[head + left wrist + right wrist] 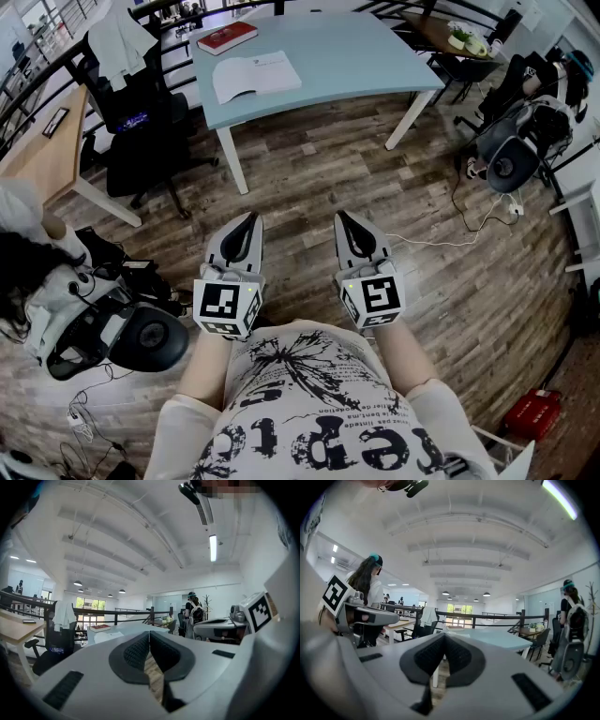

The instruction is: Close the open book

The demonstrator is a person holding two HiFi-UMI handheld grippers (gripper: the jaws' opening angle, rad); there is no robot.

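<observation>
The open book (255, 75) lies flat with white pages up on the left part of a light blue table (366, 56), far ahead of me. A closed red book (227, 37) lies behind it. Both grippers hang side by side over the wooden floor, well short of the table. The left gripper (249, 221) is shut with nothing in it, and so is the right gripper (343, 219). In the left gripper view the left gripper (149, 633) points level toward the open book (107, 637) and the red book (100, 627). In the right gripper view the right gripper (444, 635) faces the table (497, 637).
A black office chair (136, 117) with a white garment stands left of the table, beside a wooden desk (42, 150). Headsets and cables (103, 323) lie on the floor at my left. Chairs with bags (516, 141) stand at right. A person (365, 583) stands nearby.
</observation>
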